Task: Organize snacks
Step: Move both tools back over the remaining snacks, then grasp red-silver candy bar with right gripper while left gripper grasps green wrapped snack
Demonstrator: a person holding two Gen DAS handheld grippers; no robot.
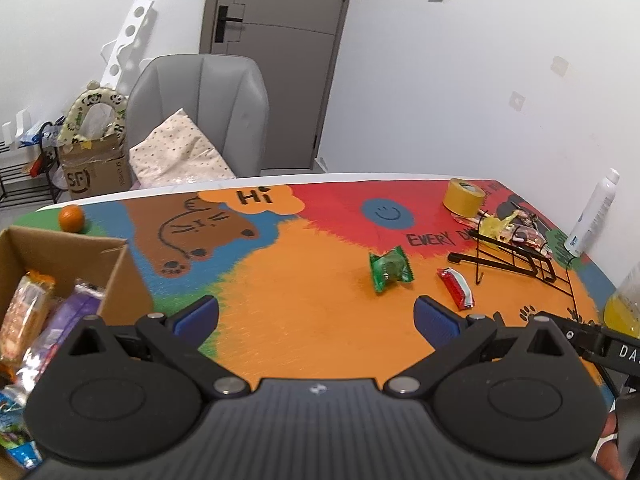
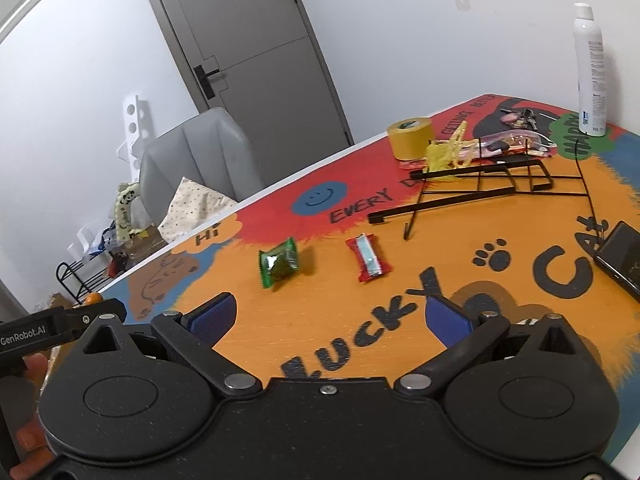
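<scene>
A green snack packet [image 1: 390, 269] and a red snack bar [image 1: 456, 287] lie on the colourful table mat, the bar to the right of the packet. Both also show in the right wrist view: the green packet [image 2: 278, 263] and the red bar [image 2: 368, 263]. A cardboard box [image 1: 64, 256] at the left holds several wrapped snacks [image 1: 28, 320]. My left gripper [image 1: 316, 320] is open and empty, above the mat, short of the green packet. My right gripper [image 2: 330, 316] is open and empty, short of both snacks.
A black wire rack [image 2: 480, 188] lies flat at the right, with a yellow tape roll [image 2: 411, 137], a yellow bag [image 2: 444, 154] and a white spray bottle [image 2: 590, 72] behind it. An orange [image 1: 72, 219] sits behind the box. A dark phone [image 2: 620, 256] lies far right. A grey chair [image 1: 200, 112] stands behind the table.
</scene>
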